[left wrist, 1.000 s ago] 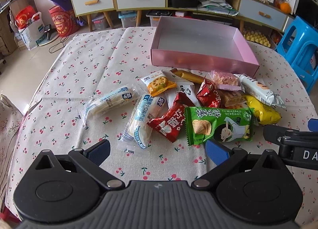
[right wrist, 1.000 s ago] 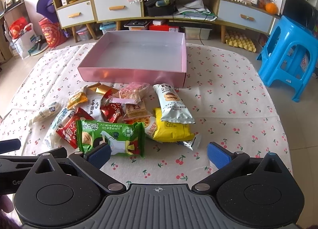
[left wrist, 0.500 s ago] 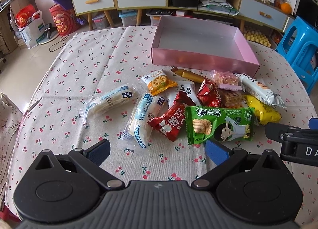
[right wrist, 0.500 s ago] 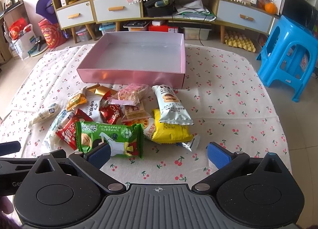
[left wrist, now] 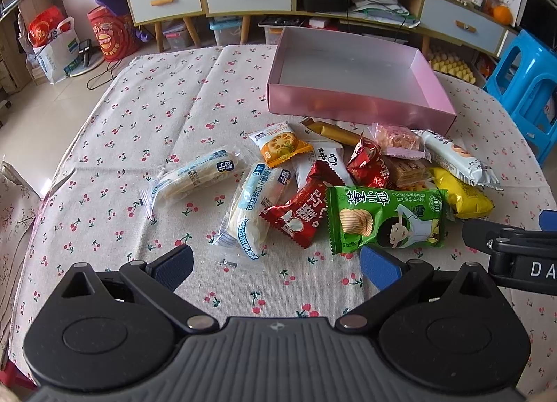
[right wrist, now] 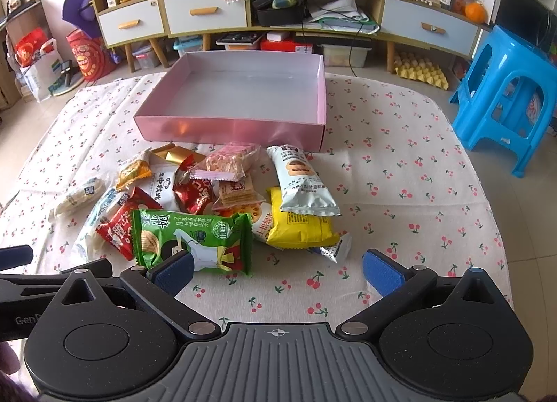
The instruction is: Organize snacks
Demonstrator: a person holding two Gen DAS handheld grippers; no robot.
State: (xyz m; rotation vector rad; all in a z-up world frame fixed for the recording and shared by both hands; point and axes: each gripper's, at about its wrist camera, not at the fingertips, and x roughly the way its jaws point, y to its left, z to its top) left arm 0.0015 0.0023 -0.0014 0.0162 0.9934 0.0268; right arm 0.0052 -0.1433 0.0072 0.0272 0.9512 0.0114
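Note:
An empty pink box [left wrist: 355, 107] [right wrist: 229, 126] stands at the far middle of the table. In front of it lies a pile of several snack packets: a green chip bag [left wrist: 386, 219] [right wrist: 195, 240], a red packet [left wrist: 301, 212], a yellow bag [right wrist: 299, 227], a white biscuit pack [right wrist: 301, 182] and two clear-wrapped cakes [left wrist: 196, 177]. My left gripper [left wrist: 275, 266] is open and empty, just short of the pile. My right gripper [right wrist: 276, 271] is open and empty, near the green bag and yellow bag.
The table carries a cherry-print cloth [left wrist: 139, 116]. A blue plastic stool [right wrist: 508, 102] stands off the right edge. A low cabinet with drawers [right wrist: 205, 15] lines the far wall, with bags [left wrist: 52, 43] on the floor at left.
Both grippers have drawn back and up very slightly; the snacks and box have not moved.

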